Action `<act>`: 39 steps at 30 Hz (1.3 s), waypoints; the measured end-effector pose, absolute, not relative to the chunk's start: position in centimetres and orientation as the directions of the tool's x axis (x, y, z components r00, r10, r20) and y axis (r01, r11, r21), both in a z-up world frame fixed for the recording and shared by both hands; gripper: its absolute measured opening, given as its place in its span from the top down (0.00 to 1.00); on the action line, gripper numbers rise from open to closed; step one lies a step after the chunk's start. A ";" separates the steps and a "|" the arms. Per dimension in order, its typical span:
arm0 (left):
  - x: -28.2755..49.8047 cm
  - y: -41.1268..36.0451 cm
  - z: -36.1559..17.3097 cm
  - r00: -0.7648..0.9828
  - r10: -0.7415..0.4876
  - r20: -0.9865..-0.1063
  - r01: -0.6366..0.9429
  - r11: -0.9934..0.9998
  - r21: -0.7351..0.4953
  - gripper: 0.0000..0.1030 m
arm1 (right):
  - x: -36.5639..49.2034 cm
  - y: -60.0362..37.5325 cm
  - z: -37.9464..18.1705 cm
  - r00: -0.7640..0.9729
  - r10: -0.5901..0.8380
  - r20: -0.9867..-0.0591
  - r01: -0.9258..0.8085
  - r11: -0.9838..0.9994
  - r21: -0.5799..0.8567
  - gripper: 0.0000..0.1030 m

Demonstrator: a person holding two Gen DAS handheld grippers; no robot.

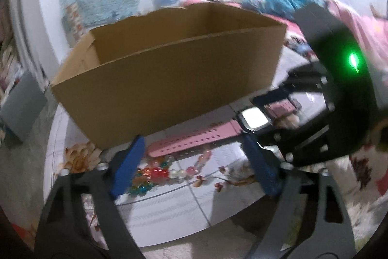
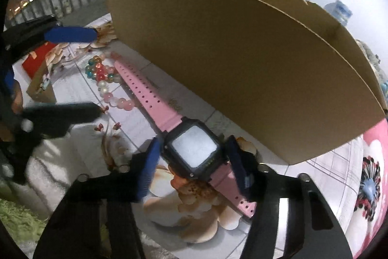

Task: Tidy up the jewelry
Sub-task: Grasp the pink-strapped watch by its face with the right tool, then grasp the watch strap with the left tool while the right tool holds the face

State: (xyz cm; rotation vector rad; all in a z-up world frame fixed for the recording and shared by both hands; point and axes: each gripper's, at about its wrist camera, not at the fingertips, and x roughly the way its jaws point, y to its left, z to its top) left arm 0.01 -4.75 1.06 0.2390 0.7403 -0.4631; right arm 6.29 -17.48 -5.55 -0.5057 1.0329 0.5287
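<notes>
Right wrist view: watch (image 2: 194,149) lies flat on the floral cloth (image 2: 194,222), lower centre of frame, black case face-up, pink strap running up-left toward the beads (image 2: 106,79) and down-right under the right finger. Right gripper (image 2: 194,166) straddles the case: blue pads (image 2: 150,169) sit just beside the case on either side, contact not certain, so cannot tell whether it grips or merely brackets. Box (image 2: 230,60), brown cardboard, open top, fills upper right of frame, just behind the watch

Left gripper (image 2: 72,69) shows at left edge, jaws wide apart, nothing between them

Left wrist view: left gripper (image 1: 191,162) wide, blue pads either side of the beads (image 1: 157,174), not touching them. Beads in a loose heap, lower centre: red, teal, white, pink. Watch (image 1: 252,123) right of centre, strap end just above the beads. Right gripper (image 1: 278,118) enters from the right, over the watch case. Box (image 1: 169,79) centre frame, inside not visible to the bottom
</notes>
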 end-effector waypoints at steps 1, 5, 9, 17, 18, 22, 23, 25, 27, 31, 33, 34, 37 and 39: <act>0.0 -5.0 0.9 0.635 -0.327 -0.700 0.499 0.865 0.048 0.36 | 6.5 -17.6 -5.6 0.400 0.184 -0.898 -0.635 0.762 -0.127 0.51; 0.2 -6.1 0.5 0.612 -0.336 -0.716 0.540 0.839 0.068 0.47 | 7.4 -18.0 -5.5 0.362 0.232 -0.903 -0.648 0.759 -0.065 0.51; 0.2 -7.2 0.0 0.625 -0.298 -0.721 0.567 0.809 0.156 0.56 | 8.5 -19.5 -5.3 0.309 0.312 -0.899 -0.647 0.761 0.042 0.51; 0.3 -9.4 -1.4 0.618 -0.221 -0.754 0.621 0.726 0.295 0.60 | 9.4 -21.6 -5.7 0.228 0.434 -0.872 -0.623 0.753 0.213 0.51; 0.5 -9.5 -1.6 0.618 -0.209 -0.757 0.616 0.727 0.302 0.60 | 9.6 -21.3 -5.9 0.221 0.446 -0.867 -0.620 0.751 0.228 0.51; 0.9 -9.6 -1.6 0.627 -0.188 -0.756 0.592 0.746 0.305 0.68 | 9.9 -22.7 -5.9 0.195 0.496 -0.846 -0.600 0.743 0.297 0.51; 0.9 -9.7 -1.6 0.626 -0.186 -0.758 0.590 0.748 0.303 0.72 | 10.0 -22.9 -6.0 0.189 0.509 -0.840 -0.593 0.741 0.315 0.51; 1.1 -9.8 -1.6 0.630 -0.179 -0.756 0.579 0.756 0.304 0.78 | 10.1 -23.1 -6.1 0.188 0.522 -0.832 -0.588 0.738 0.331 0.51; 1.4 -9.8 -1.5 0.628 -0.181 -0.757 0.575 0.764 0.294 0.81 | 10.0 -23.3 -6.1 0.193 0.531 -0.825 -0.583 0.738 0.339 0.51; 1.6 -10.1 -1.3 0.626 -0.197 -0.755 0.570 0.776 0.270 0.88 | 9.9 -23.7 -5.8 0.211 0.537 -0.817 -0.561 0.751 0.349 0.51; 1.7 -10.0 -1.1 0.608 -0.216 -0.764 0.576 0.782 0.237 0.89 | 9.8 -23.9 -5.6 0.231 0.530 -0.816 -0.542 0.767 0.345 0.50; 1.8 -9.9 -1.0 0.604 -0.222 -0.765 0.577 0.785 0.227 0.90 | 9.5 -24.0 -5.3 0.247 0.524 -0.815 -0.537 0.774 0.335 0.50; 2.5 -9.7 -0.9 0.590 -0.235 -0.772 0.578 0.791 0.201 0.90 | 8.3 -24.5 -4.3 0.319 0.483 -0.815 -0.524 0.807 0.272 0.50; 2.7 -9.5 -0.8 0.583 -0.244 -0.775 0.577 0.795 0.185 0.91 | 7.6 -24.9 -3.8 0.358 0.451 -0.818 -0.510 0.828 0.234 0.50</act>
